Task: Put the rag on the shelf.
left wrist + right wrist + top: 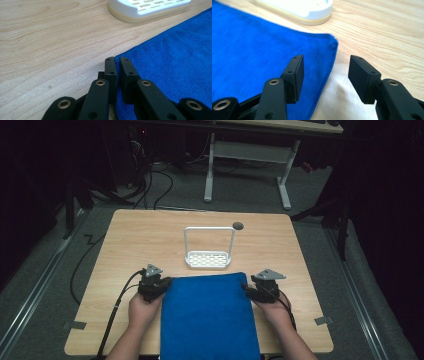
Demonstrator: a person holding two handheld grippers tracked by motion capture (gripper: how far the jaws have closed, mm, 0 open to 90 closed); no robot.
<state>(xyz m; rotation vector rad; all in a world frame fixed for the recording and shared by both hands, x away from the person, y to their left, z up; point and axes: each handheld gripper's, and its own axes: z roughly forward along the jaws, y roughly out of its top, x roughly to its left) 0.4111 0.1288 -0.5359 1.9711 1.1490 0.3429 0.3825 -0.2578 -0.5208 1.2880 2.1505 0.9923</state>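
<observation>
Wooden table (125,235): one blue towel (209,315), one rack (208,257), two grippers.

table: light wood-grain top (130,240), rounded corners, standing on grey floor (320,250)
blue towel: (209,315) flat on table, near centre, near edge reaches or overhangs table's near edge
white rack: (208,259) slotted base with tall wire loop handle, on table just beyond towel's far edge, a narrow gap between
dark round spot: (238,225) on tabletop, far side, just right of rack handle; cannot tell what it is
tape pieces: grey, at near left (75,324) and near right (323,320) table edges
</observation>
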